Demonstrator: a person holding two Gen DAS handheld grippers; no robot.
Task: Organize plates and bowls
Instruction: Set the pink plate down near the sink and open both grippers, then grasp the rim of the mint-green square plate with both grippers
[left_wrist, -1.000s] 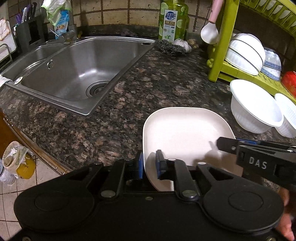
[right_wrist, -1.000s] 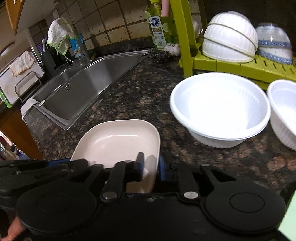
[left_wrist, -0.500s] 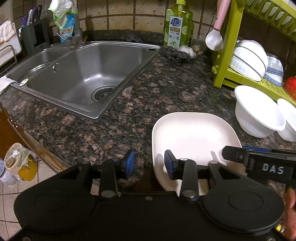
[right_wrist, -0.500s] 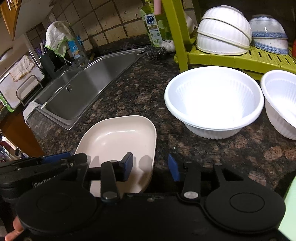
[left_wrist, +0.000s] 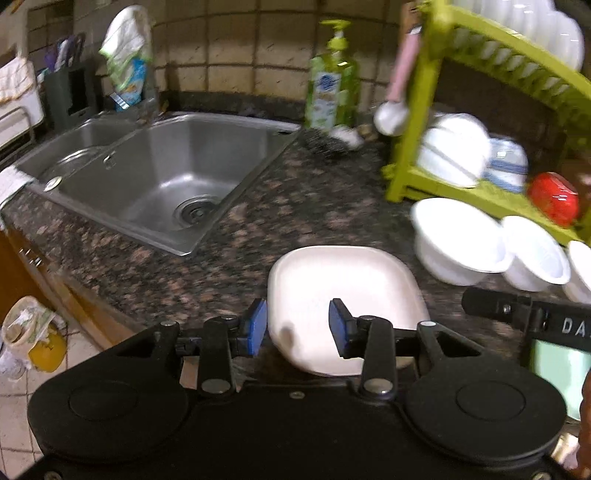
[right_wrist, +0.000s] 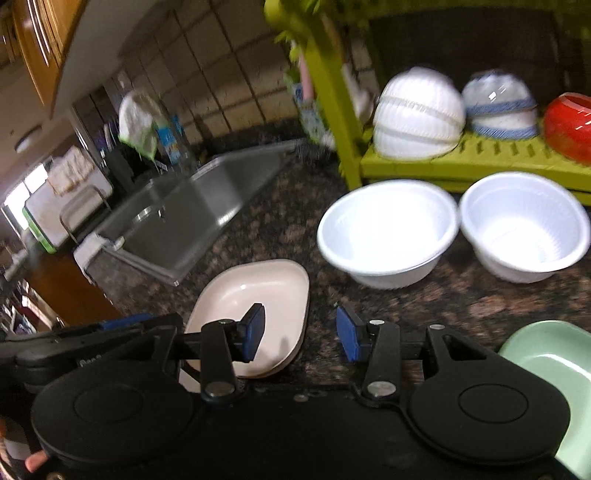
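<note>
Granite counter (left_wrist: 258, 206): plate (left_wrist: 343, 280), bowls (right_wrist: 388, 229).

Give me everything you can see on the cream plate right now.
The cream plate is a rounded square with a raised rim and shallow well, smooth and glossy, plastic or melamine by its look. It is empty and lies flat, right side up, on the speckled granite counter, between the sink and the nearest white bowl, touching neither. Both hand-held grippers are open: the left frames its near left corner, the right its near right edge. No pad grips it.
</note>
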